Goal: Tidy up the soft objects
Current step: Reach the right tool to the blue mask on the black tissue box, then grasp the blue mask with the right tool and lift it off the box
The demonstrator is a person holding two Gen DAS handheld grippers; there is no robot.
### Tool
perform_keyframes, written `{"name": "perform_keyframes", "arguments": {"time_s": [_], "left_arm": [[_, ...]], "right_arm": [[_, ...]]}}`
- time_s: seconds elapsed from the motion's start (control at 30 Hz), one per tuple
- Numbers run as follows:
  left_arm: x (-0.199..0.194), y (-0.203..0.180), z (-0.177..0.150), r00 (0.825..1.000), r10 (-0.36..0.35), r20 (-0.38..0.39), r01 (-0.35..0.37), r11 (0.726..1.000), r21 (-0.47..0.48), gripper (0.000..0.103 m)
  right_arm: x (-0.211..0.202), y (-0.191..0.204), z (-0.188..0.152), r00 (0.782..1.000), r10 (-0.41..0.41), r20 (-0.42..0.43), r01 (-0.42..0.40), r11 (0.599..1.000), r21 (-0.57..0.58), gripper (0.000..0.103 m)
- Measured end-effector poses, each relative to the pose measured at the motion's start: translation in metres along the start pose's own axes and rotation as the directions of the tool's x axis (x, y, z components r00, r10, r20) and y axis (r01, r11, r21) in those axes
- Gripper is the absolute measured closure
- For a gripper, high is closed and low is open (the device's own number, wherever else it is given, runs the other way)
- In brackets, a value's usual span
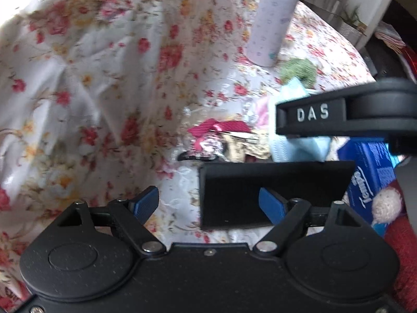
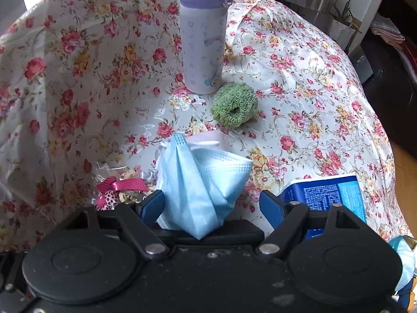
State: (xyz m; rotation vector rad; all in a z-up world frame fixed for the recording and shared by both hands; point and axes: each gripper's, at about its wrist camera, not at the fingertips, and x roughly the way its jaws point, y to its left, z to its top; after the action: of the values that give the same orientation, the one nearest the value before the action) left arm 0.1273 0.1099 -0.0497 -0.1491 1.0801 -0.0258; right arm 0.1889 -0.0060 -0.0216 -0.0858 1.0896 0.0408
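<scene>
Our right gripper (image 2: 212, 206) stands wide, its blue pads either side of the light blue face mask (image 2: 203, 180) without pressing it. Our left gripper (image 1: 208, 204) is also wide, empty, above a black box (image 1: 273, 193). Beyond the mask lies a green scrunchie (image 2: 234, 108), then a lilac bottle (image 2: 203, 41), upright on the floral cloth (image 2: 78, 78).

The left gripper (image 1: 208, 204) is seen with its blue pads (image 1: 146, 203) spread apart over a floral tablecloth (image 1: 91, 78), nothing gripped between them. A black box (image 1: 273, 182) lies just ahead. Beyond it, a pink bow (image 1: 219, 127) and a light blue mask (image 1: 299, 148) are partly covered by the right gripper (image 1: 338, 114). A lilac bottle (image 1: 273, 20) stands further back, beside a green scrunchie (image 1: 299, 70).
</scene>
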Motion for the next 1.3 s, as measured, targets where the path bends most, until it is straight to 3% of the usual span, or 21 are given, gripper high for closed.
{"name": "perform_keyframes", "arguments": {"time_s": [0.2, 0.33, 0.6, 0.87, 1.17, 1.23, 1.3], "left_arm": [[0.020, -0.010, 0.000, 0.990, -0.136, -0.040, 0.137, 0.991, 0.006, 0.022], [0.023, -0.022, -0.005, 0.992, -0.120, -0.027, 0.121, 0.992, 0.047, 0.017], [0.020, -0.044, -0.017, 0.974, -0.210, -0.080, 0.214, 0.976, 0.046, 0.017], [0.018, -0.056, -0.026, 0.981, -0.180, -0.075, 0.185, 0.980, 0.073, 0.016], [0.017, -0.048, -0.029, 0.965, -0.232, -0.120, 0.236, 0.972, 0.015, 0.016], [0.021, -0.037, -0.031, 0.946, -0.279, -0.165, 0.269, 0.960, -0.082, 0.016], [0.022, -0.023, -0.031, 0.943, -0.291, -0.162, 0.263, 0.949, -0.174, 0.016]], "right_arm": [[-0.002, -0.008, 0.002, 1.000, -0.009, 0.003, 0.009, 1.000, 0.025, 0.022], [0.001, -0.011, 0.005, 1.000, -0.010, -0.007, 0.010, 0.999, 0.038, 0.022], [0.002, -0.021, 0.010, 1.000, -0.014, -0.022, 0.015, 0.999, 0.032, 0.022], [-0.007, -0.022, 0.008, 0.999, 0.011, -0.037, -0.014, 0.996, -0.084, 0.022], [-0.010, -0.024, 0.015, 0.997, 0.045, -0.067, -0.053, 0.992, -0.115, 0.022], [-0.007, -0.022, 0.016, 0.996, 0.054, -0.077, -0.063, 0.992, -0.112, 0.022], [-0.003, -0.019, 0.016, 0.994, 0.064, -0.088, -0.073, 0.991, -0.112, 0.022]]}}
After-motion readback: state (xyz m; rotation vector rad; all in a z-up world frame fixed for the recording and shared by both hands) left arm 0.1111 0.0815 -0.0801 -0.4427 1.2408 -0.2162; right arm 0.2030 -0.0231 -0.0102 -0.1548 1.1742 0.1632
